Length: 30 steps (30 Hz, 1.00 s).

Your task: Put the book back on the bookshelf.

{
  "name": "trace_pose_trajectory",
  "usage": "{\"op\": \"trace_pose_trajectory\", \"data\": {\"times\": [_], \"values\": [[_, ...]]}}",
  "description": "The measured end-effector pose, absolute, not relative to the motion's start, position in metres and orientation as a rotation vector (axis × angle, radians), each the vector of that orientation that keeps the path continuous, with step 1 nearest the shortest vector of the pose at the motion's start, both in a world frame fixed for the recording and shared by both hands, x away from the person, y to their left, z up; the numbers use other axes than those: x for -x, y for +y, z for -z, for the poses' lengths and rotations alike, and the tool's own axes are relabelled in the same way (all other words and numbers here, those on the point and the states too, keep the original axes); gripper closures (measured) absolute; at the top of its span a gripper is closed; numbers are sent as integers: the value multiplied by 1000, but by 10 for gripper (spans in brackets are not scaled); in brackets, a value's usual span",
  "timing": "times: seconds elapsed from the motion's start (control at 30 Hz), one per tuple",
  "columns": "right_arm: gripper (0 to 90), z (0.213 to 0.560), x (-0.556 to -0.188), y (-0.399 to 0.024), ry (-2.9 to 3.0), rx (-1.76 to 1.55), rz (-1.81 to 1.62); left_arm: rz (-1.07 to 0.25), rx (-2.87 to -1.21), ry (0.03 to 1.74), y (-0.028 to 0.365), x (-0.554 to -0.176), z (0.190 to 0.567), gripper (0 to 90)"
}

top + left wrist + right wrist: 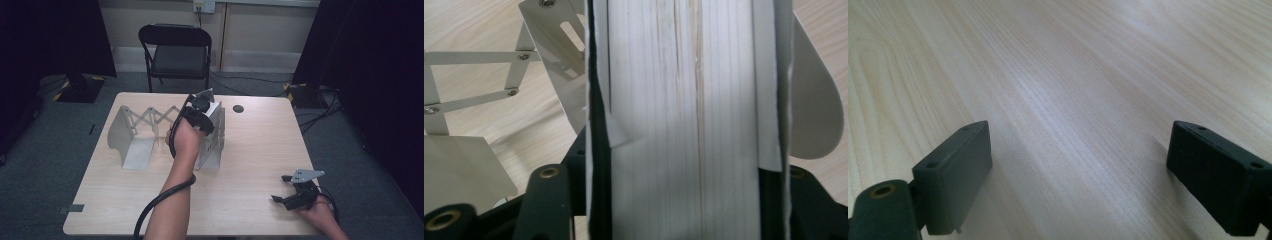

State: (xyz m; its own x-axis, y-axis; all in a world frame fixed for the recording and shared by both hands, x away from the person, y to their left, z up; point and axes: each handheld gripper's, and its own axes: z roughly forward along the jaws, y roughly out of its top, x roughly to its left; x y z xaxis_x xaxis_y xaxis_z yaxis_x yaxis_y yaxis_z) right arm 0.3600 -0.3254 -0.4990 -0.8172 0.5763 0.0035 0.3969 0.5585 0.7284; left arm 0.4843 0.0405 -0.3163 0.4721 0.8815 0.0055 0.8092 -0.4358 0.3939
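Book point(684, 115), a thick one with white page edges, stands upright at the right end of the metal extendable bookend rack point(130, 137), near the middle of the table point(250, 165). My left gripper point(202, 107) comes on it from above, and the book is between its jaws, its long axis going straight away from me; whether the pads press on it I cannot tell. My right gripper point(287, 192) rests well apart, at the near right of the table, wide open and holding nothing. So the left hand is the nearer one.
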Motion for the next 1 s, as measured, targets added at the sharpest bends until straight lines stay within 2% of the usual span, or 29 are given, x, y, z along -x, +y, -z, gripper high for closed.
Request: {"op": "trace_pose_trajectory", "data": {"times": [0.5,1.0], "values": [[102,499,-360,-325,2558,-814,-1107,-314,-2427,1395,44,-479,318,334],[102,499,-360,-325,2558,-814,-1107,-321,-2399,1369,53,-472,314,302]]}}
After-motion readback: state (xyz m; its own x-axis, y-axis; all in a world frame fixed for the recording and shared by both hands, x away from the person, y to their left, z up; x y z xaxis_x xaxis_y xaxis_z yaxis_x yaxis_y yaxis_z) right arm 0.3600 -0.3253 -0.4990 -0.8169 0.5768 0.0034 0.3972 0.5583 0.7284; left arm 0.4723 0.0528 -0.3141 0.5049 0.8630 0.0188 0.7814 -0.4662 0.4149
